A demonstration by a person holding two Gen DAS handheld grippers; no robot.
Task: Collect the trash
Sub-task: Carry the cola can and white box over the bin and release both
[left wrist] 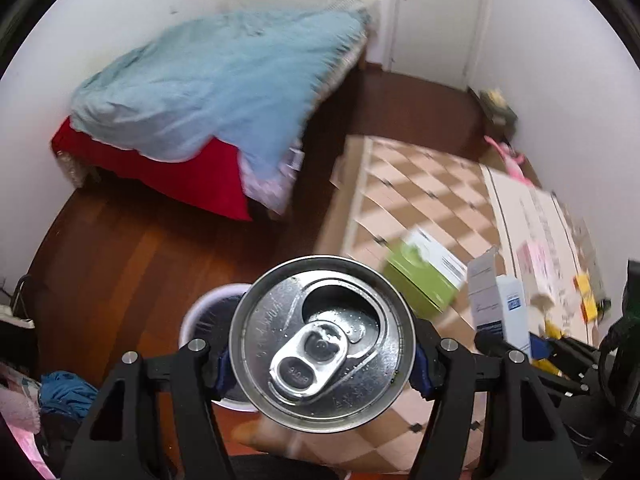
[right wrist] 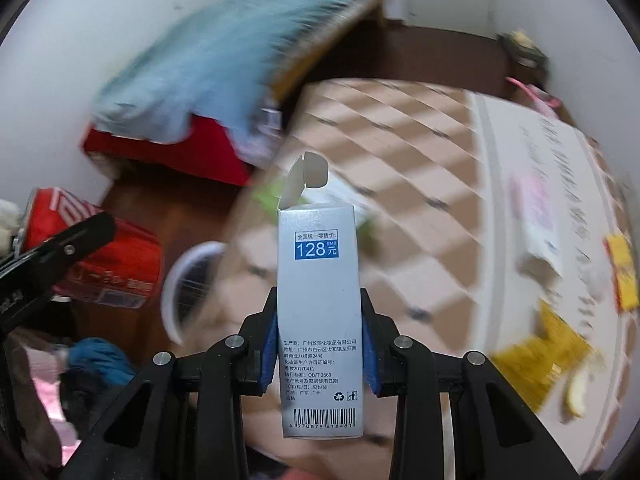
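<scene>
Right now your left gripper (left wrist: 322, 354) is clamped on a can (left wrist: 322, 344), opened top facing the camera, above a white bin (left wrist: 208, 312) on the floor. Your right gripper (right wrist: 320, 350) pinches a silver carton (right wrist: 318, 300), flap open, held upright over the checkered table (right wrist: 420, 200), where a green box (left wrist: 424, 280) lies.

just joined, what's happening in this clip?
Trash pickup in a bedroom, both grippers loaded. The left gripper is shut on an opened red can, held above the white bin on the wood floor. The right gripper is shut on a small silver box with its top flap open. More litter sits on the checkered table: a green box, yellow wrappers. Nothing has been dropped in yet.
</scene>
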